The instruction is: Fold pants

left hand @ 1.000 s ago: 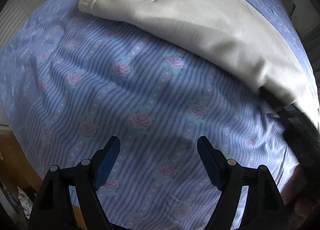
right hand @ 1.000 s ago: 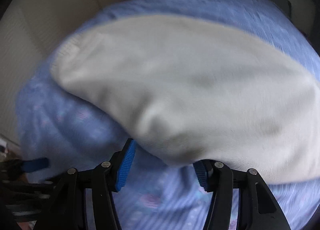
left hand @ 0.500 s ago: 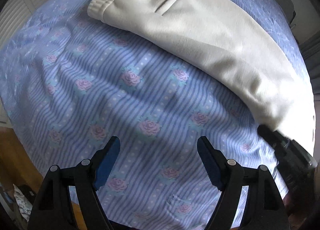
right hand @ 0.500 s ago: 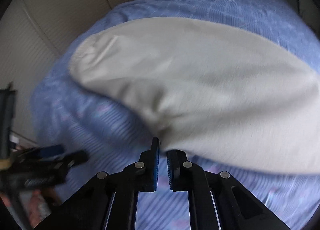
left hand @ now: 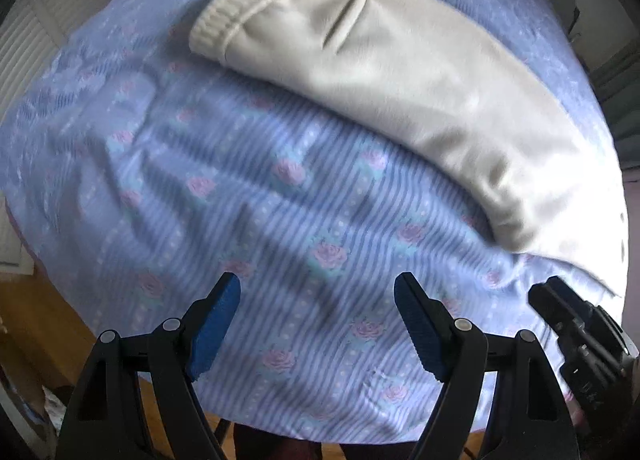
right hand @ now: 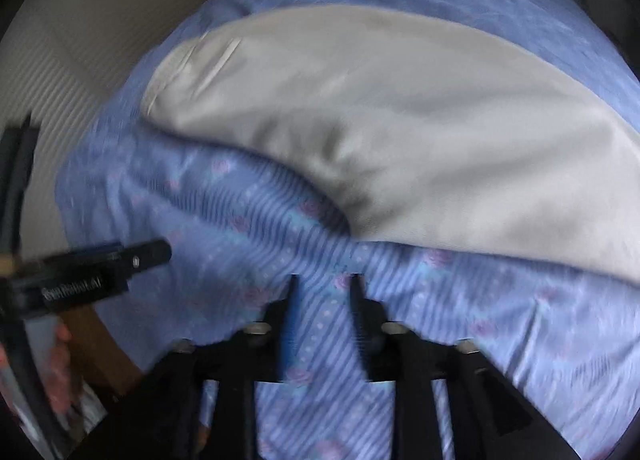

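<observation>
**Pants lay flat on the bed, both grippers empty above them**

Left wrist view: the left gripper (left hand: 318, 324) hung over bare striped bedsheet (left hand: 240, 196), its jaws wide apart with nothing between them. The cream pants (left hand: 400, 72) ran from 11 o'clock to 3 o'clock across the upper frame, ribbed waistband (left hand: 236, 16) at 11 o'clock and a slit pocket (left hand: 346, 22) just beside it. At 4 o'clock the tip of the right gripper (left hand: 576, 336) showed, near the pants' lower end.

Right wrist view: blurred. The right gripper (right hand: 324, 316) pointed at the sheet just below the pants' near edge. Its jaws had just been opening and stood partly apart, with only sheet seen through the gap; no cloth was pinched. The pants (right hand: 400, 132) filled the frame from 10 to 3 o'clock. The left gripper (right hand: 96, 272) sat at 9 o'clock, well clear of them.

Judged step: between folds, with the garment seemingly halved lengthwise. Next likely calls for both jaws to take one end and carry it over to the other.

Only the left view showed waistband and pocket clearly; only the right showed a hand (right hand: 60, 372) at 8 o'clock.
</observation>
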